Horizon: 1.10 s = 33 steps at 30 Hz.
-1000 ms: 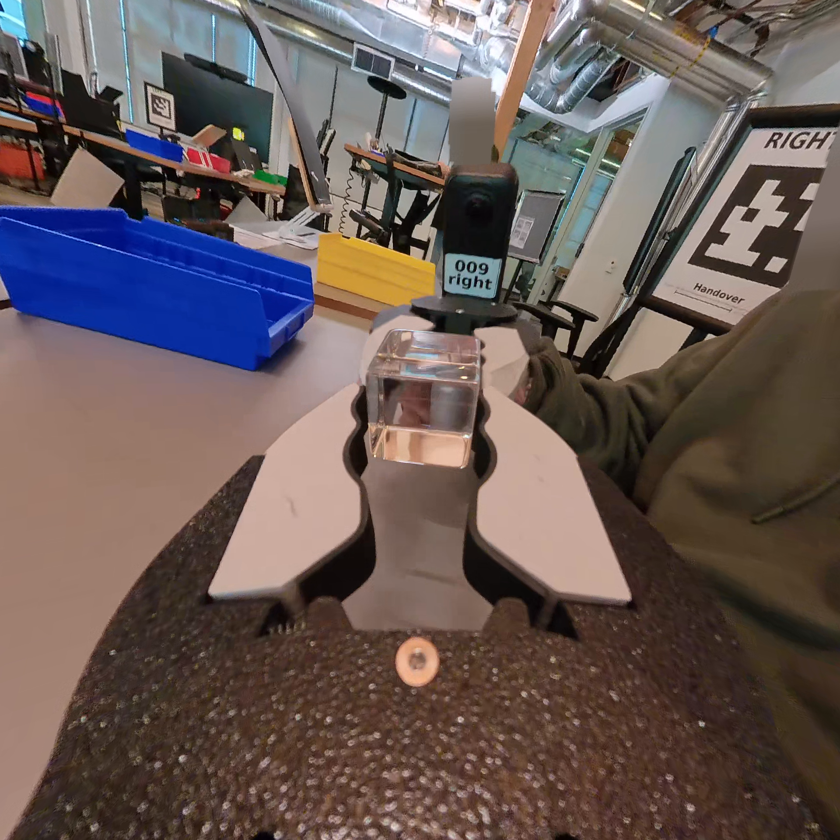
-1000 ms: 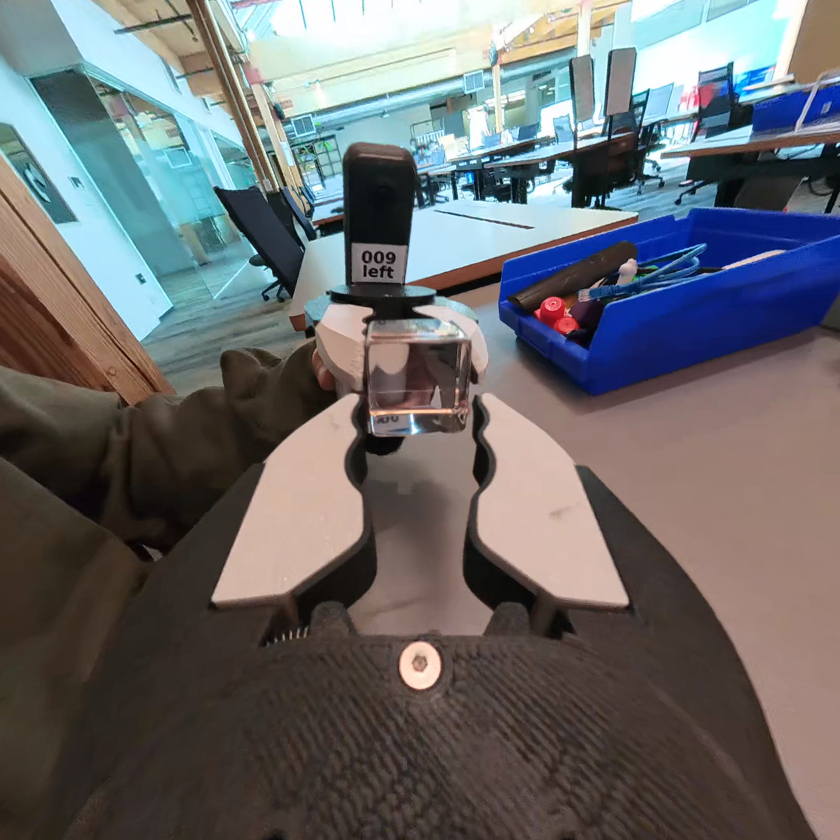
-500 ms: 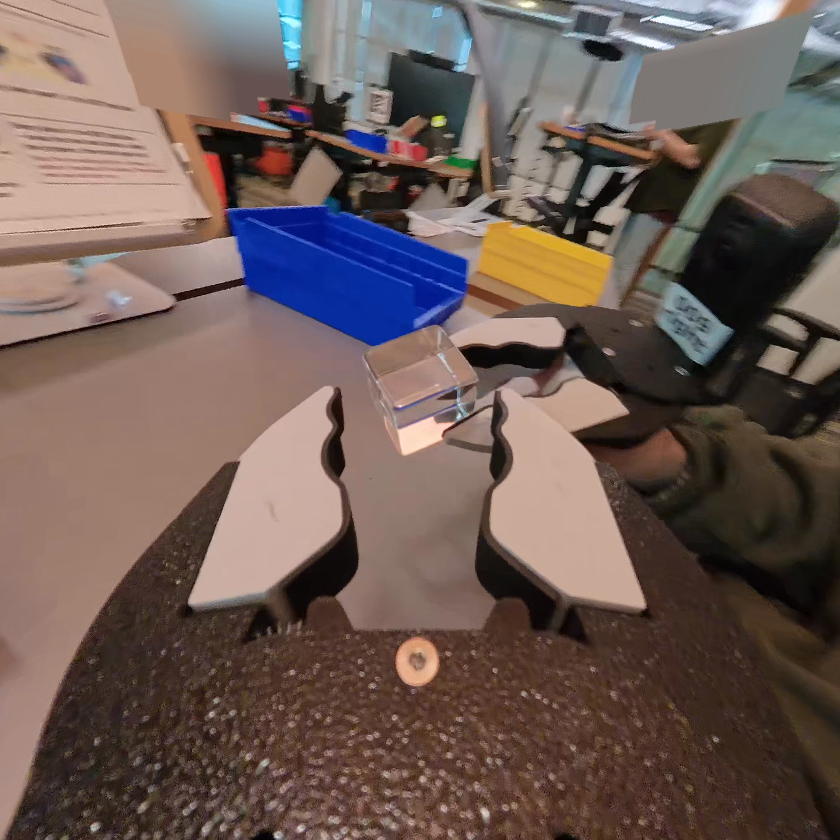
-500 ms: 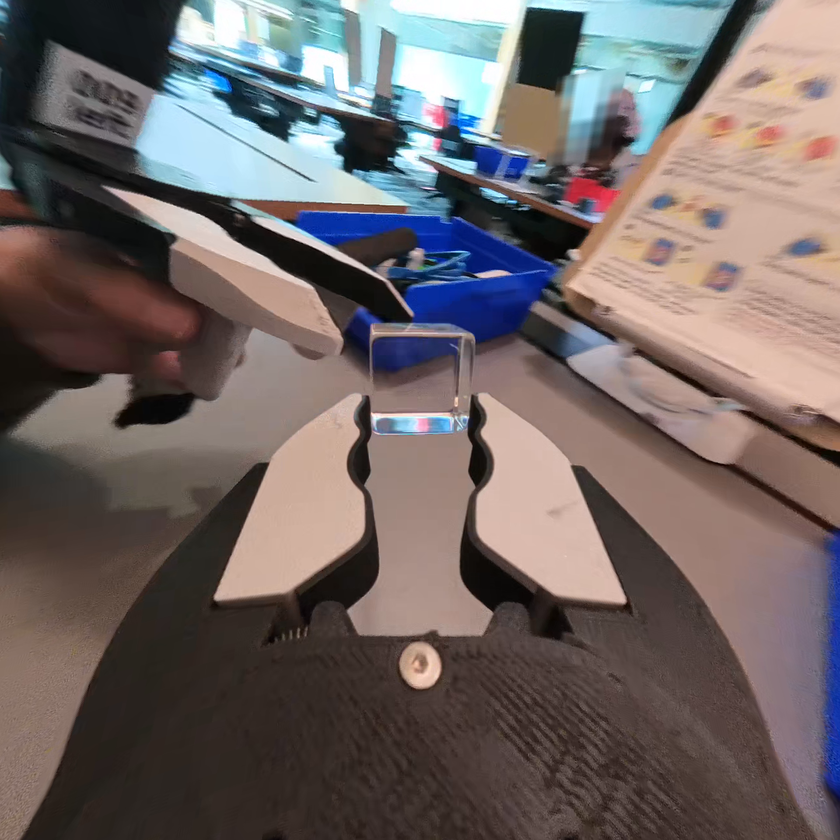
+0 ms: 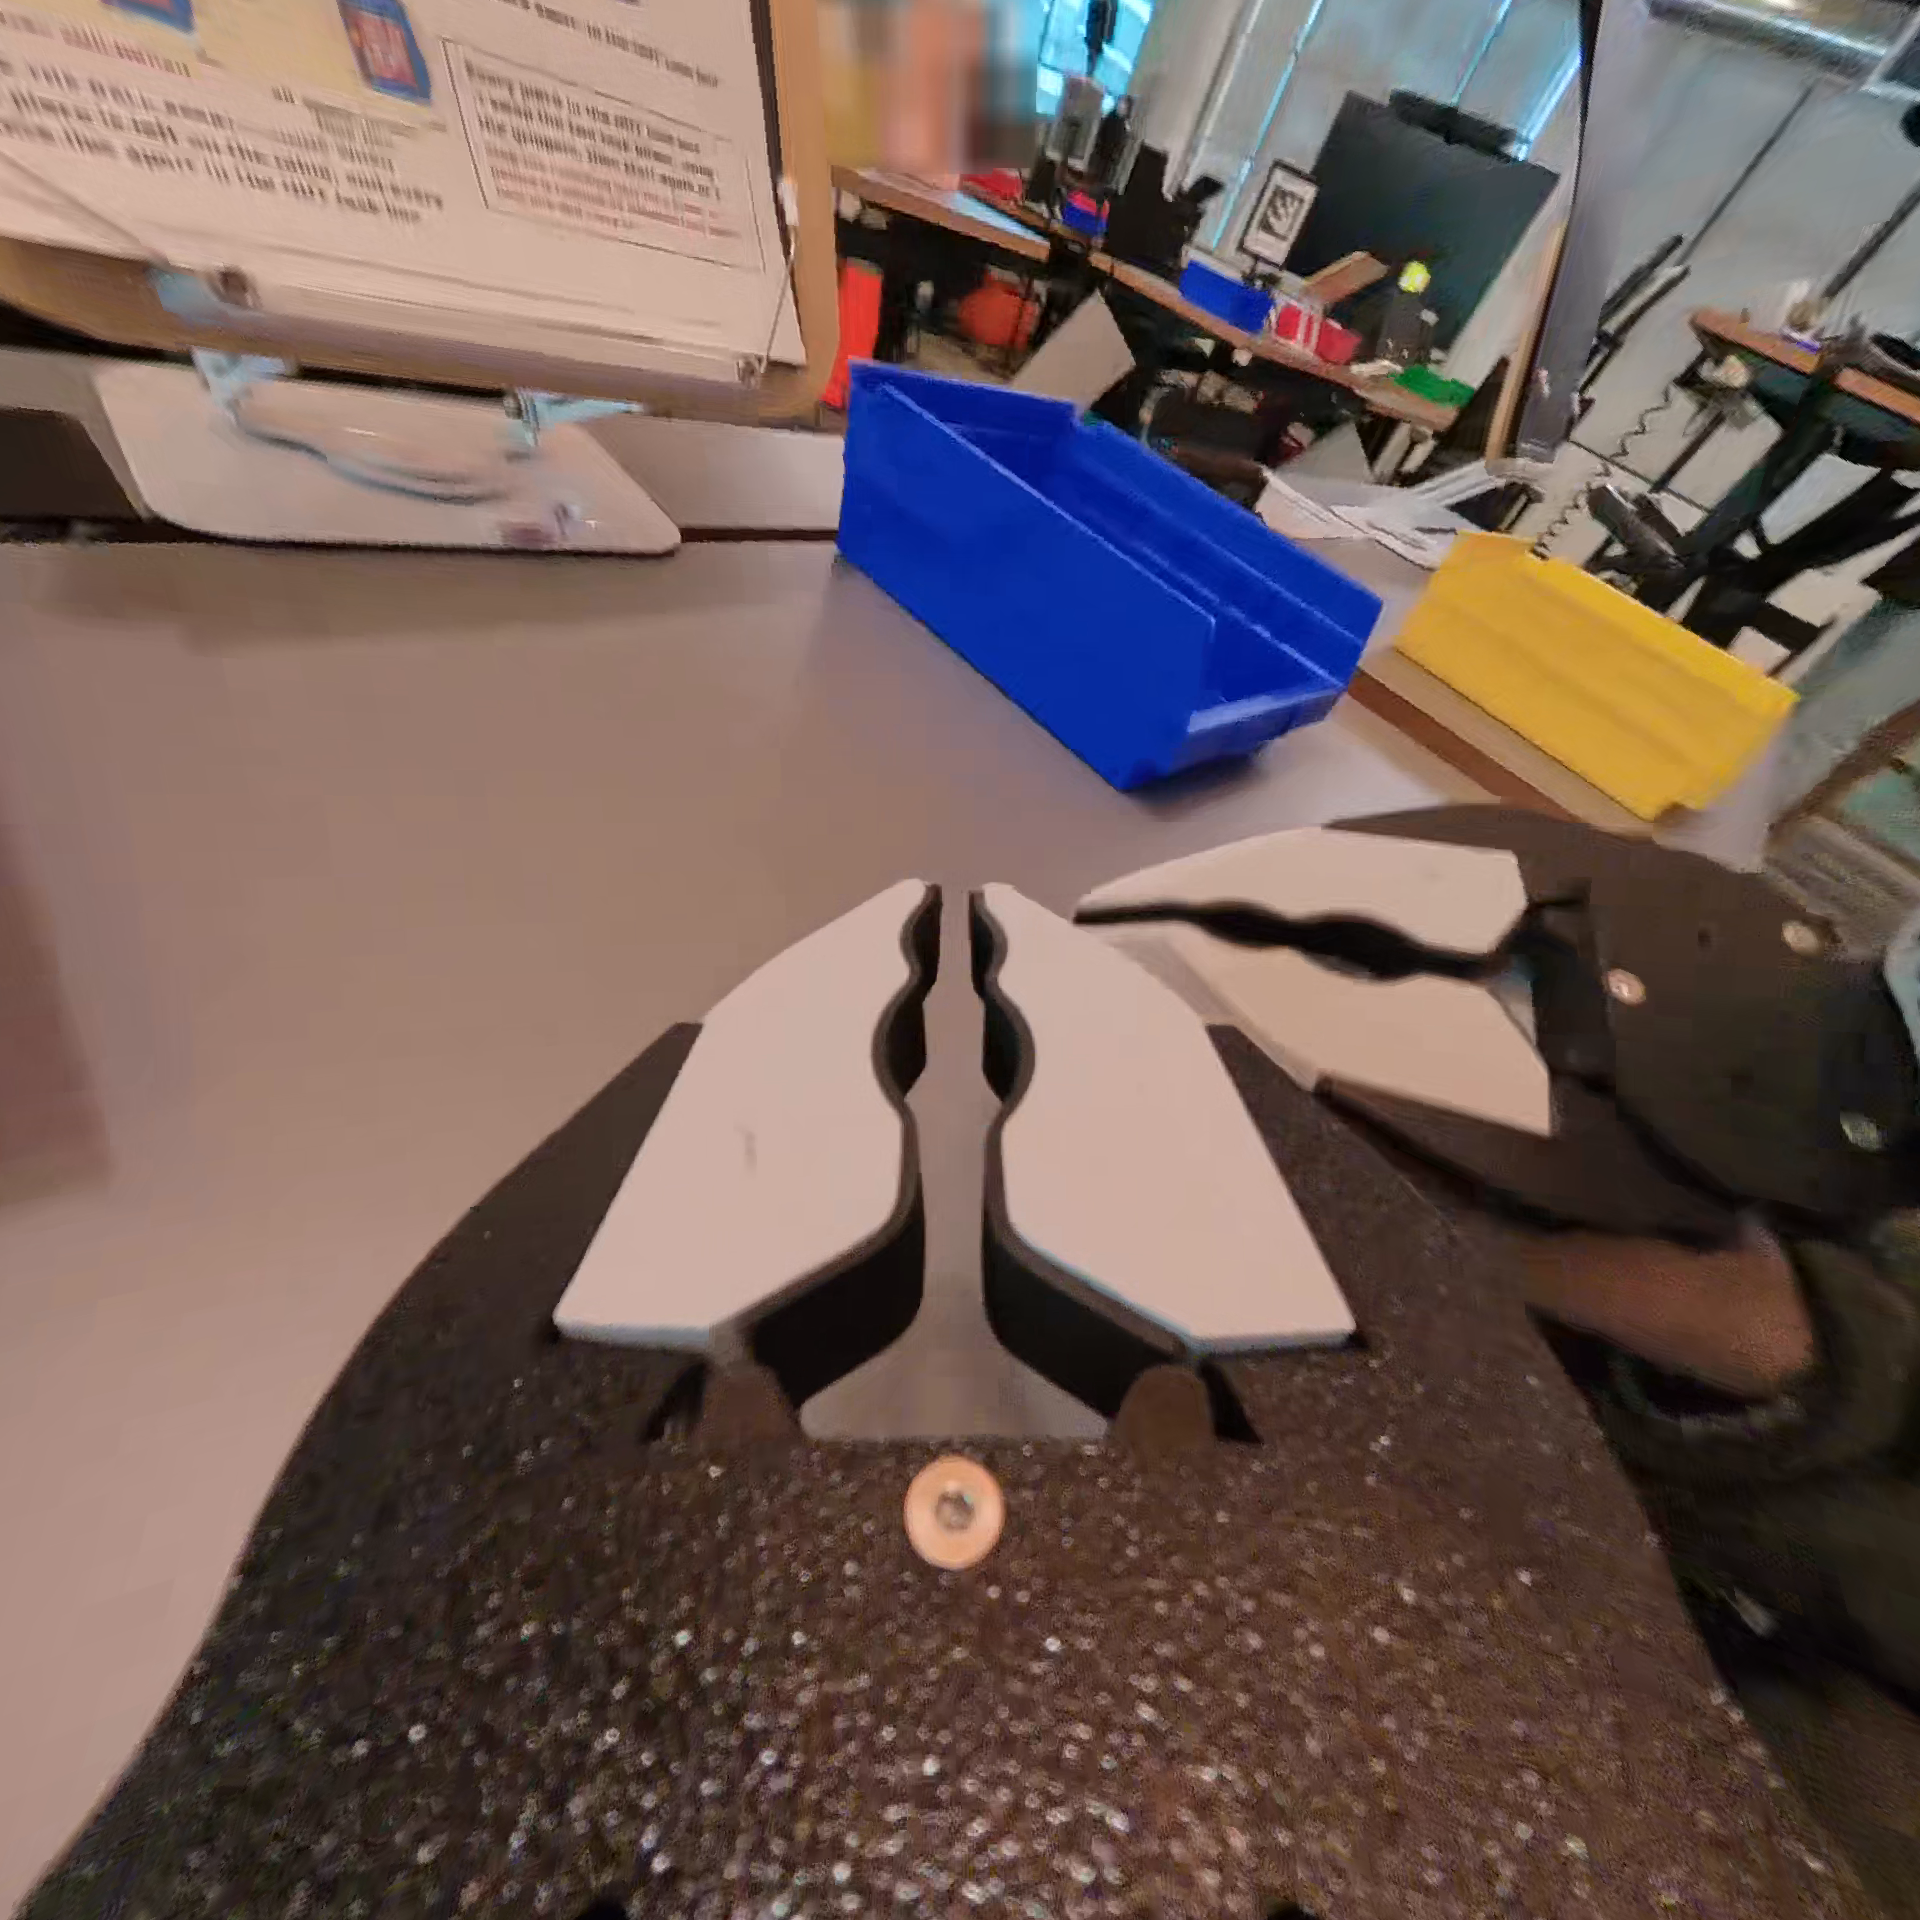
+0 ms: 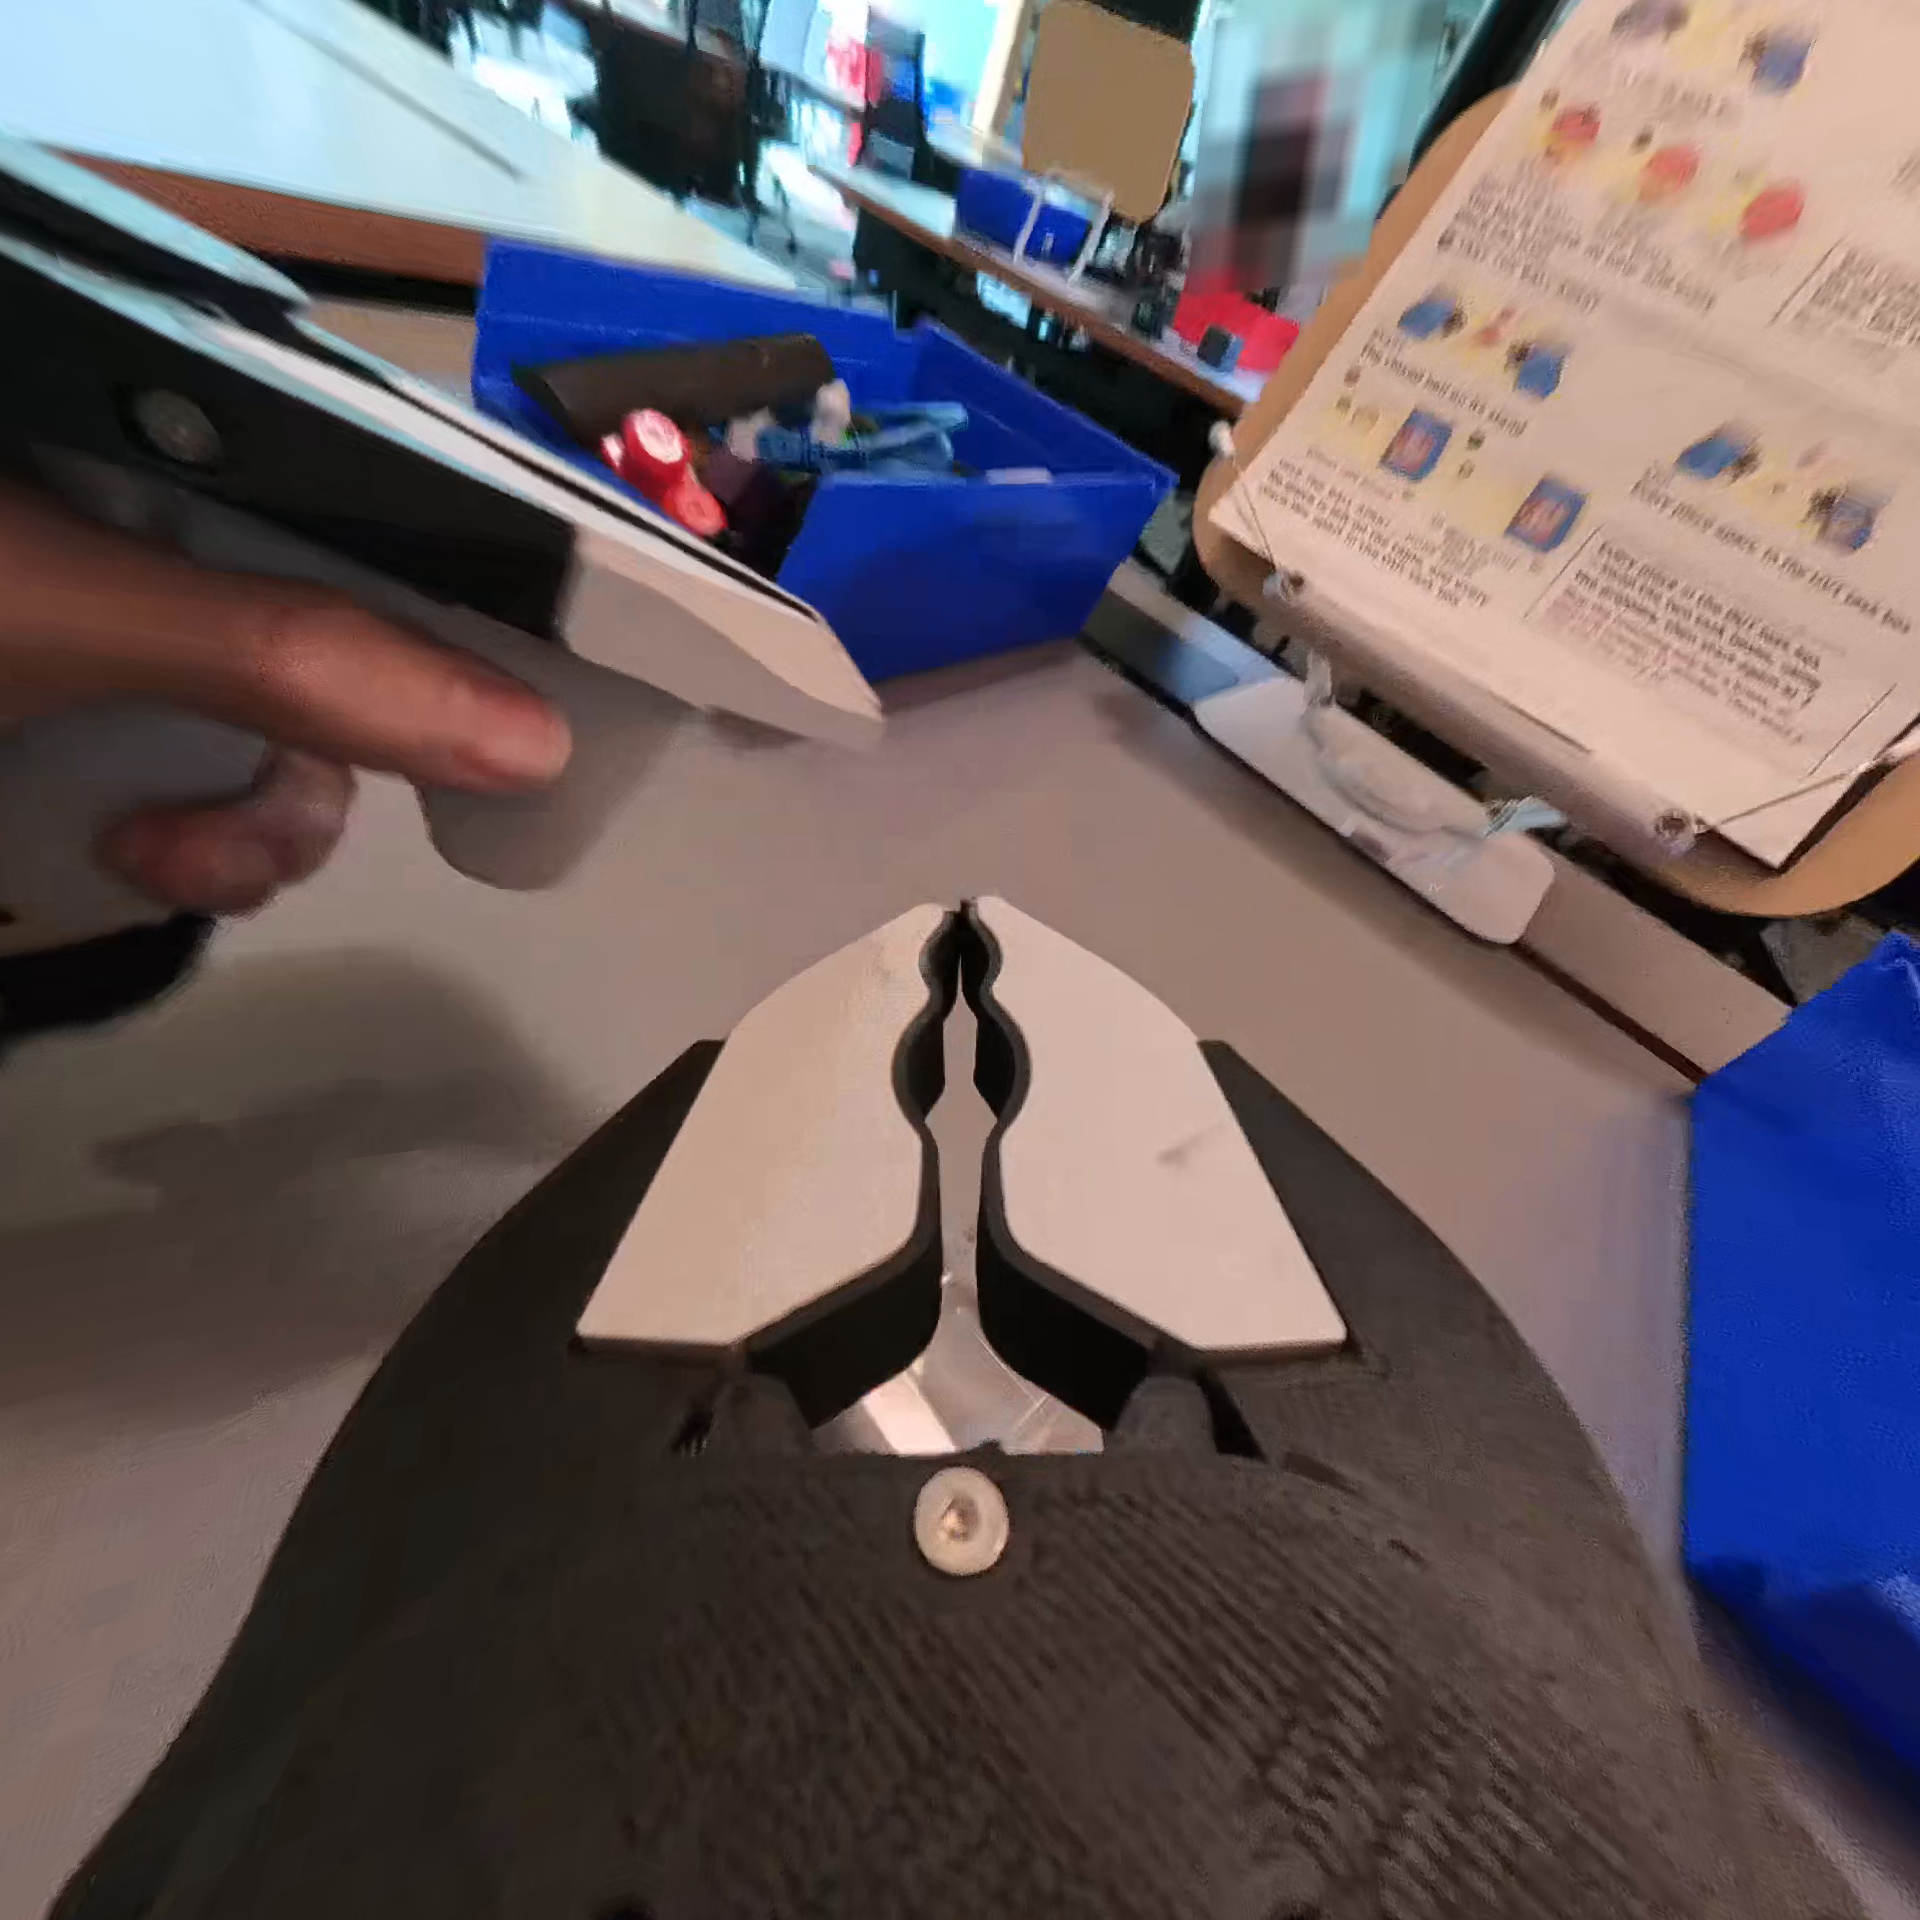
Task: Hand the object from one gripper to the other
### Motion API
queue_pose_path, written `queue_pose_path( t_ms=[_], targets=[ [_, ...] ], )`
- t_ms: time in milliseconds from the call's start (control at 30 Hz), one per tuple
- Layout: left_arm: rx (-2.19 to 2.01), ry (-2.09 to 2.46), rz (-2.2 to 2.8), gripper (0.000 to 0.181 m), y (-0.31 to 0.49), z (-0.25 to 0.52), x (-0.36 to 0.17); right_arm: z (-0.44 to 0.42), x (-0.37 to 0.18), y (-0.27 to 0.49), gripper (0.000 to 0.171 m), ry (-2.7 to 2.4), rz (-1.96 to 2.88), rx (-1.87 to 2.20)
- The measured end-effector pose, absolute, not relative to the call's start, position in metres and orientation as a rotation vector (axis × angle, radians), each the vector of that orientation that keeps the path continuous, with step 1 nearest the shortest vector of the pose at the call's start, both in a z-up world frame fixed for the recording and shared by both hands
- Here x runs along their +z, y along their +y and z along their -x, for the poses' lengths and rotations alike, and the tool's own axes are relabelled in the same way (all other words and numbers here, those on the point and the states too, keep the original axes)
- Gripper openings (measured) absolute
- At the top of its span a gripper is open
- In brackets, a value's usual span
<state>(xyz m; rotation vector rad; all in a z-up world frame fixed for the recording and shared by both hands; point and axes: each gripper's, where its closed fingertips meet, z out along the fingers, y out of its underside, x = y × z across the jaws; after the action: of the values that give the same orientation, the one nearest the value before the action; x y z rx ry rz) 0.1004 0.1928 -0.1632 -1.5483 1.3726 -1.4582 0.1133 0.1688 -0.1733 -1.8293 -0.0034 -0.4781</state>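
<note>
Both grippers over a grey bench (image 5: 416, 831).
Jaws closed, holding nothing; blue bin (image 5: 1091, 592) at one o'clock, desks beyond.

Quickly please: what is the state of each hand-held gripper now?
Left hand-held gripper: closed, holding nothing.
Right hand-held gripper: closed, holding nothing.

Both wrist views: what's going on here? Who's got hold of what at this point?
A person holds a gripper in each hand over a grey table. The left gripper and the right gripper are both shut, with nothing between their fingers. They sit side by side, both tips pointing toward the far side of the table. No object to hand over shows plainly in either view. One blue bin looks empty; another bin holds odds and ends.
</note>
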Motion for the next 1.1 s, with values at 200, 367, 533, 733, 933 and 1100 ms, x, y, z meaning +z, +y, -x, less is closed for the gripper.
queue_pose_path(
  t_ms=[200, 367, 533, 733, 933, 1100],
  targets=[
    [-1.475, 1.383, 1.526, 0.011, 0.21, -0.096, -0.155, -0.158, -0.181, 0.124, 0.038, 0.004, 2.098, -0.284],
    [-1.49, 1.448, 1.533, 0.013, 0.206, -0.097, -0.166, -0.16, -0.211, 0.073, 0.068, 0.035, 2.285, 0.12],
    [-1.489, 1.503, 1.523, 0.013, 0.197, -0.099, -0.173, -0.157, -0.261, 0.04, 0.078, -0.104, 2.63, -0.006],
    [-1.481, 1.516, 1.501, 0.013, 0.197, -0.097, -0.171, -0.166, -0.282, 0.025, 0.032, -0.008, 2.751, 0.026],
    [-1.481, 1.522, 1.501, 0.014, 0.199, -0.096, -0.172, -0.176, -0.271, 0.01, 0.078, -0.07, 2.741, -0.058],
    [-1.484, 1.516, 1.484, 0.015, 0.202, -0.094, -0.168, -0.177, -0.245, -0.02, 0.088, -0.109, 2.706, -0.13]
  ],
)
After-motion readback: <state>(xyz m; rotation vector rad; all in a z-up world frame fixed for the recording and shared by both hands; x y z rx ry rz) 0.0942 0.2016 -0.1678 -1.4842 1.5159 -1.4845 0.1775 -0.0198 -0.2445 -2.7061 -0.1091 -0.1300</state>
